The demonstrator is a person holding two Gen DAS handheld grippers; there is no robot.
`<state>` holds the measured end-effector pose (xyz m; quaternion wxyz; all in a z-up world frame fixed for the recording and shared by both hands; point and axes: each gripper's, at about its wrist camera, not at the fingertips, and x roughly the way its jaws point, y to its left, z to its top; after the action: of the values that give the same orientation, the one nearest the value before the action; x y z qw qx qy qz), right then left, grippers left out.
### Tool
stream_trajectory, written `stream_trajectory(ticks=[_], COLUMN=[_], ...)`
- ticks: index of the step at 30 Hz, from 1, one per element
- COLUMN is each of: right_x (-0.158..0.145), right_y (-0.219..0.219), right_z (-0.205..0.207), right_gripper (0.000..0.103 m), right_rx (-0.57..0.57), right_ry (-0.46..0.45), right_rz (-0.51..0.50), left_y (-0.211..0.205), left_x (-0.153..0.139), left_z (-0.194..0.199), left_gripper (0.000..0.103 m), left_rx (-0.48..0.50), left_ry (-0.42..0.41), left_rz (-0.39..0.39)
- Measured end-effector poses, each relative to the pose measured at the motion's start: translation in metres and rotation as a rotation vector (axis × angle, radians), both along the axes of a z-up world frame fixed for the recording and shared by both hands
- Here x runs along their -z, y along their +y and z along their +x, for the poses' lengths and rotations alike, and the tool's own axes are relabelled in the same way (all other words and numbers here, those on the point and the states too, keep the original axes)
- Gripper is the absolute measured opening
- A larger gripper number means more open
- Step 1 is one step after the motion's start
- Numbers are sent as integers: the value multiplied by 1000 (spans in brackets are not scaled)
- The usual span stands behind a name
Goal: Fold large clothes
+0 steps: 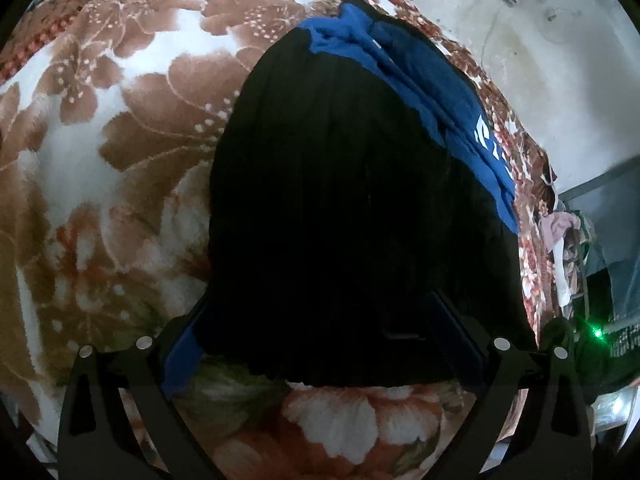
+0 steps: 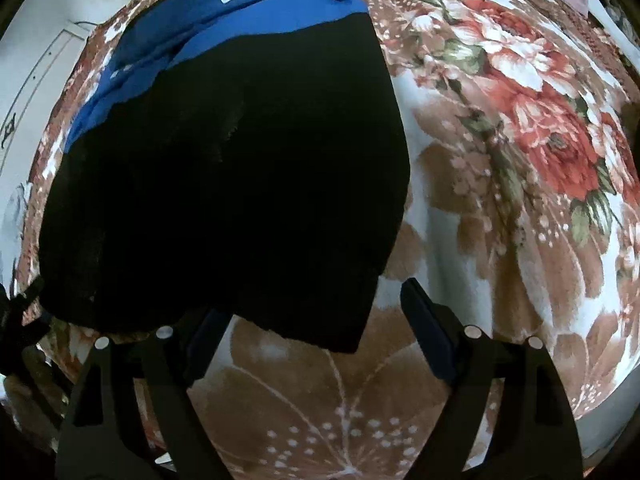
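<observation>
We have the black-and-blue garment (image 1: 352, 208) lying part-folded on the flowered bed blanket (image 1: 100, 160). Left hand-held gripper (image 1: 320, 344) spread over its near hem, right hand-held gripper (image 2: 316, 320) spread at its near corner. We judge more folds remain.

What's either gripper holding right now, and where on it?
Nothing. Right gripper and left gripper are both open, straddling the near hem of the black garment.

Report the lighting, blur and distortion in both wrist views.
Left wrist view: strong fisheye bending, dark corners, the black garment crushed to near-featureless shadow, a green light flaring at right. Right wrist view: same bulge, sharp floral blanket, black cloth again without detail.
</observation>
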<state>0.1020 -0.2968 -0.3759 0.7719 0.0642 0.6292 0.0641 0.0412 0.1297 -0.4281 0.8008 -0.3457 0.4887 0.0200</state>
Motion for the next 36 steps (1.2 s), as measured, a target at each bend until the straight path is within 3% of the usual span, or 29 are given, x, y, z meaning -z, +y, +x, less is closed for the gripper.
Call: stream_trajectory(ticks=[6, 12, 21, 23, 25, 26, 28, 32, 34, 36], right_x=[-10, -24, 16, 17, 15, 14, 15, 17, 11, 2], right_y=[-8, -18, -26, -27, -27, -28, -32, -45, -42, -34], right_z=[-1, -2, 11, 10, 13, 14, 18, 20, 20, 16], right_gripper=[83, 84, 85, 80, 59, 56, 40, 25, 18, 17], right_rx=[51, 99, 166, 180, 174, 176, 202, 252, 198, 115], right_ry=[27, 30, 104, 99, 93, 94, 112, 143, 116, 79], right_rz=[99, 196, 171, 188, 216, 223, 279, 365, 337, 272], left_y=[-2, -1, -4, -6, -8, -9, -9, -6, -9, -13], left_x=[-4, -7, -3, -2, -1, -1, -4, -5, -3, 3], left_z=[5, 1, 1, 1, 3, 4, 6, 9, 13, 18], left_gripper=[97, 97, 97, 97, 97, 93, 84, 82, 71, 40], left_rx=[39, 10, 28, 34, 45, 51, 36, -5, 1, 21], left_ry=[2, -5, -1, -6, -19, -24, -36, -64, -52, -5], left_rz=[-13, -19, -8, -9, -22, -33, -65, -126, -108, -44])
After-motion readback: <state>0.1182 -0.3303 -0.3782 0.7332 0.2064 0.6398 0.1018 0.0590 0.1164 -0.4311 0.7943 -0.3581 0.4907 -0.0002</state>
